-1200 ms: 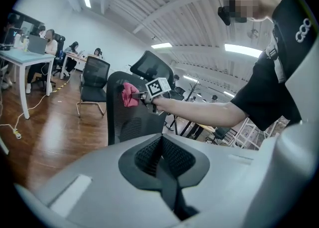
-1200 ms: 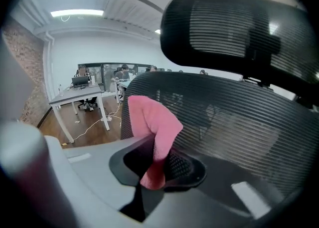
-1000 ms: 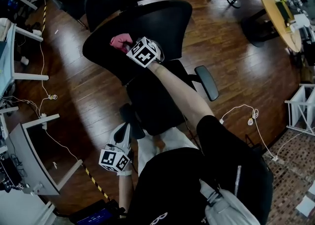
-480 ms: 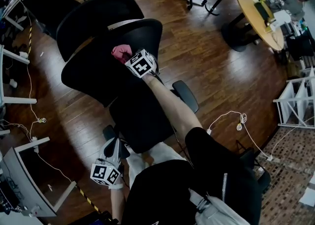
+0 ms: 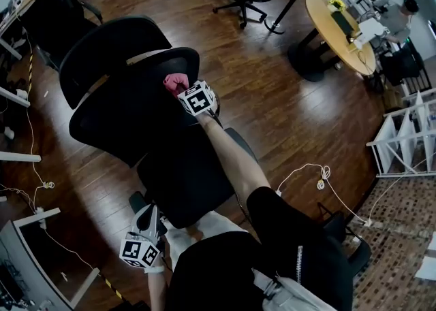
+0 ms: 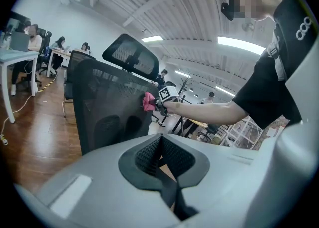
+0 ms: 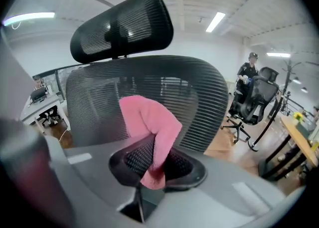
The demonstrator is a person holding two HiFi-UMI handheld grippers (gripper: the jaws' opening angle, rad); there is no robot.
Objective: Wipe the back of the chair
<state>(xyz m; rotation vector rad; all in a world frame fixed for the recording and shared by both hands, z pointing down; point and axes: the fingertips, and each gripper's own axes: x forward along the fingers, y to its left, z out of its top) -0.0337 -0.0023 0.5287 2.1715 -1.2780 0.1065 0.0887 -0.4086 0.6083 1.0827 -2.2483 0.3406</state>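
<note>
Currently pink cloth (image 7: 149, 122) is clamped by right gripper (image 7: 154, 164) against mesh chair back (image 5: 129, 112); left gripper (image 6: 160, 152) is held closed, empty.

Our right arm (image 5: 230, 158) reaches straight out ahead, bare from the black short sleeve (image 5: 286, 218) down to the wrist. At its end, the grey two-jaw right tool (image 5: 182, 89) has both jaws clamped on a crumpled pink cloth (image 7: 149, 122). Our left arm (image 5: 156, 292) hangs low beside the hip. Its left tool (image 5: 148, 213) points forward, jaws pressed together with nothing between them.
</note>
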